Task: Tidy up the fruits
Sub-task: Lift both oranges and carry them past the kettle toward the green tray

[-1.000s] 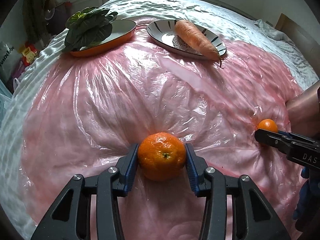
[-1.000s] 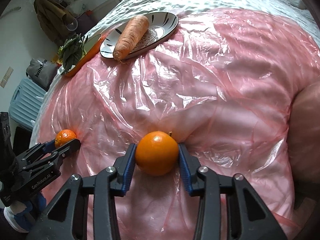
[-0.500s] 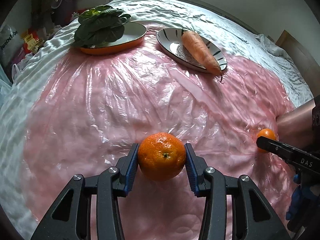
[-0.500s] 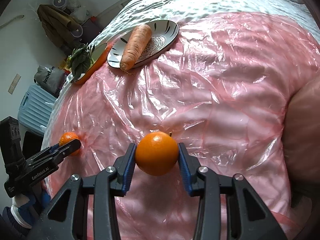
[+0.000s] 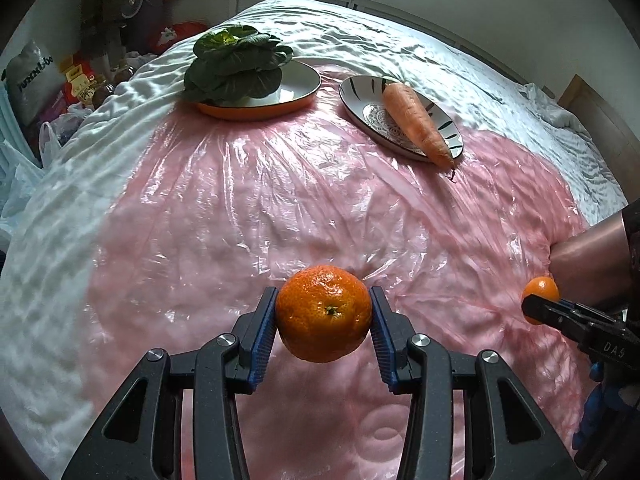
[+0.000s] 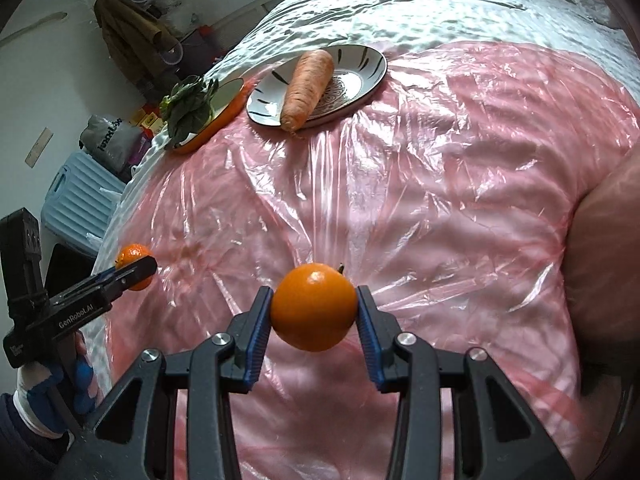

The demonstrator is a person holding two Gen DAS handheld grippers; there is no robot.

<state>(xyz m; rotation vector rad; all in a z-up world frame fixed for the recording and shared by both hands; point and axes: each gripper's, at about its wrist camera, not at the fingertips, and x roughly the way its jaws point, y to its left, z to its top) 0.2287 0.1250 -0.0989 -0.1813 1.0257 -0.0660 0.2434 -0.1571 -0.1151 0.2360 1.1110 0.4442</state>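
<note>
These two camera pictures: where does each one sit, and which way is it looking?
Left wrist view: sits on the left claw, looking across the bed past its tangerine; the right claw shows at right.
Right wrist view: sits on the right claw, facing past its orange; the left claw and a gloved hand show at left.
Both share the carrot plate and greens dish.

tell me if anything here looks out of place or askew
The carrot lies askew on the striped plate, its thin tip hanging past the rim over the pink plastic sheet. Otherwise nothing stands out: the leafy greens sit on the orange plate.
</note>
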